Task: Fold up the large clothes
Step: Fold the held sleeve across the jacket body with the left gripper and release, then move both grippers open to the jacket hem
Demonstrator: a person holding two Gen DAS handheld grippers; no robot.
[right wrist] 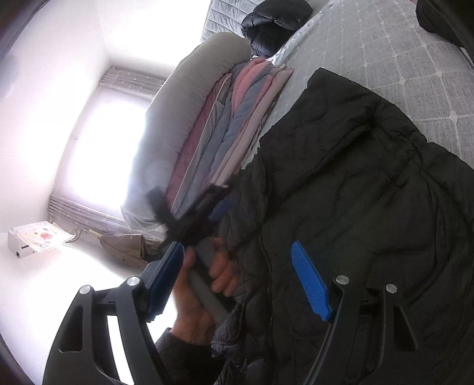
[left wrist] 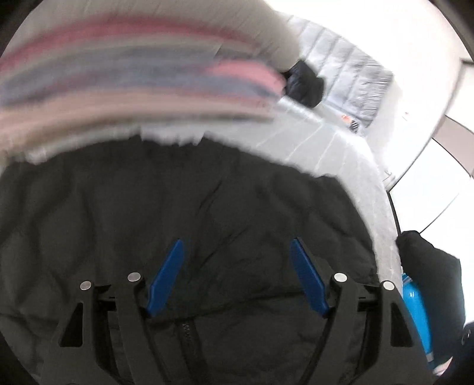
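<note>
A large black quilted jacket [left wrist: 192,213] lies spread on the grey quilted bed, its zipper [left wrist: 188,331] near the bottom of the left wrist view. My left gripper [left wrist: 237,247] is open and empty just above the jacket. In the right wrist view the same jacket [right wrist: 355,192] fills the right side, zipper [right wrist: 268,266] running down. My right gripper [right wrist: 237,248] is open and empty over the jacket's edge. The left gripper [right wrist: 204,213], blurred, and the hand holding it show in front of the right one.
A stack of folded pink, blue and grey bedding [right wrist: 225,127] sits beside the jacket, blurred in the left wrist view [left wrist: 133,77]. A small black garment [right wrist: 272,23] lies farther up the bed [right wrist: 400,74]. A bright window [right wrist: 109,142] and a brown bag [right wrist: 124,247] are on the left.
</note>
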